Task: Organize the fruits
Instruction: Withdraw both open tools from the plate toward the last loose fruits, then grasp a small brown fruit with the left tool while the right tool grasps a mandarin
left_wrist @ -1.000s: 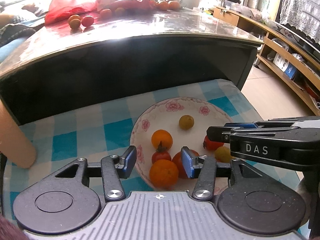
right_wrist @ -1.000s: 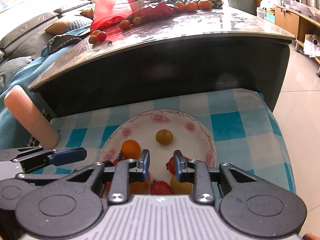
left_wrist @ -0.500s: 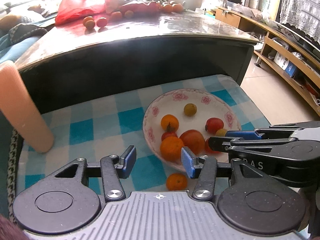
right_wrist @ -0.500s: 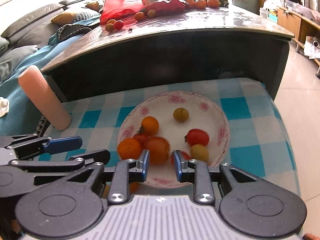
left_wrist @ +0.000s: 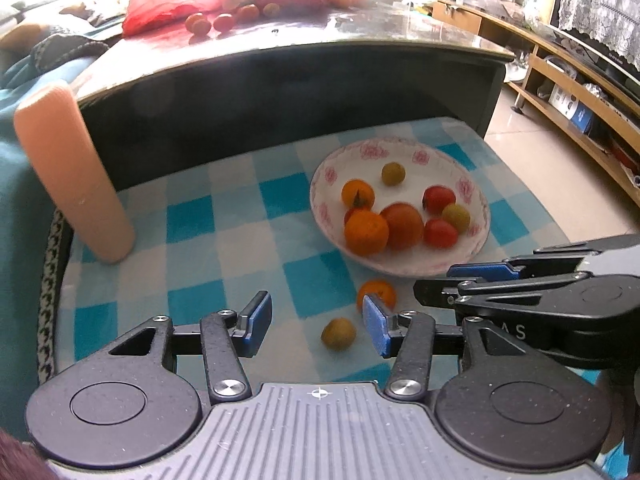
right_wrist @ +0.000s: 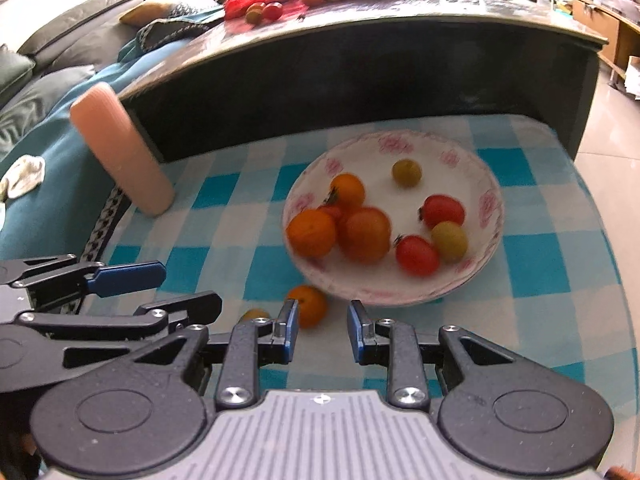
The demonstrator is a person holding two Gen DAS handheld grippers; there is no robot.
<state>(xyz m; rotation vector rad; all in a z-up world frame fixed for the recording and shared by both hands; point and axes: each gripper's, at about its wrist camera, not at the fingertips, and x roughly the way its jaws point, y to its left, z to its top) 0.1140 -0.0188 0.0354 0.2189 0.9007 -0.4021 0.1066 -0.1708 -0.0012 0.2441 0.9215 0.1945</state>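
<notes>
- The left claw (left_wrist: 316, 322) hangs low over the blue-and-white checked cloth (left_wrist: 200, 256), its blue-padded fingers (left_wrist: 256, 316) spread well apart with nothing between them.
- A small yellow-green fruit (left_wrist: 338, 333) lies on the cloth just ahead of the left claw, nearer its right finger and touching neither finger.
- A small orange fruit (left_wrist: 377, 293) lies on the cloth just beyond it, close to the near rim of the plate and partly behind the right finger's tip in the left wrist view.
- The right claw (right_wrist: 322, 330) is also apart and empty, hovering over the cloth just short of the plate.
- In the right wrist view the same orange fruit (right_wrist: 307, 305) sits just beyond the tip of the right claw's left finger; the yellow-green fruit (right_wrist: 255, 315) is mostly hidden behind that finger's linkage.
- The white plate with pink flowers (left_wrist: 476, 200) rests on the cloth, right of centre.
- It holds a mandarin (left_wrist: 366, 232) pressed against a larger orange-red tomato (left_wrist: 402, 226), a smaller orange fruit (left_wrist: 358, 193) behind them, two red cherry tomatoes (left_wrist: 439, 199), a yellow-green fruit (left_wrist: 456, 217) by the right rim, and another one (left_wrist: 393, 173) alone toward the far side.
- A peach-coloured cylinder (left_wrist: 72, 168) stands tilted at the left edge of the cloth.
- Behind the cloth rises a dark bench (left_wrist: 304, 80) with a glossy top, carrying a red bag (left_wrist: 168, 4) and more loose fruit (left_wrist: 218, 22).
- Each claw shows at the side of the other's view: the right one (left_wrist: 520, 280) and the left one (right_wrist: 132, 284).
</notes>
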